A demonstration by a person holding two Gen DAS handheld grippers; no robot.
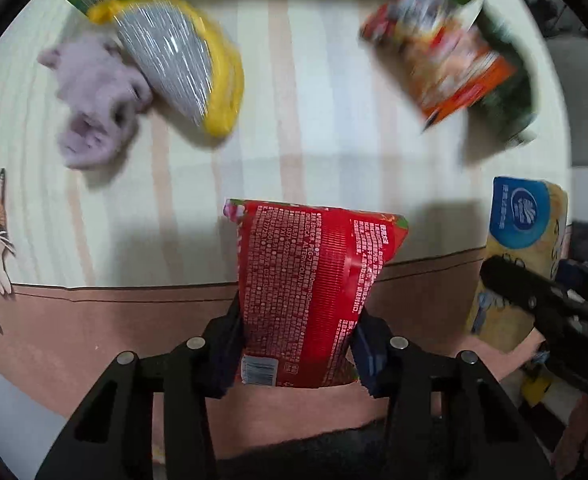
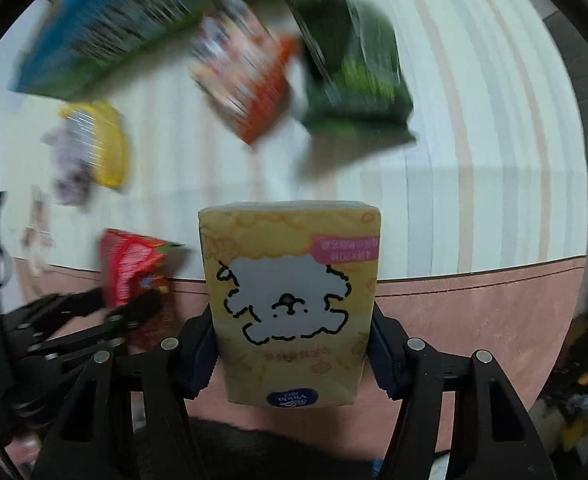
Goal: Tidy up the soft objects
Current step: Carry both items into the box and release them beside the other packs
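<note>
The counter (image 1: 334,80) wears a cream cloth with pale stripes and a pink border along its near edge. At its far side lies a big blue-and-green pack (image 2: 105,28), blurred. Near it, a dark green bag (image 2: 354,76) lies just beside an orange-red snack bag (image 2: 245,76); the blur hides whether they touch. Off to the left, a yellow-rimmed pouch with a silver face (image 1: 181,64) touches a lilac plush toy (image 1: 93,100).

The right tool (image 2: 291,344) is clamped on a yellow tissue pack (image 2: 289,280) with a fluffy dog drawing, held above the pink border. The left tool (image 1: 298,344) is clamped on a red snack packet (image 1: 310,288), also over the near edge, to the left of the tissue pack and apart from it.
</note>
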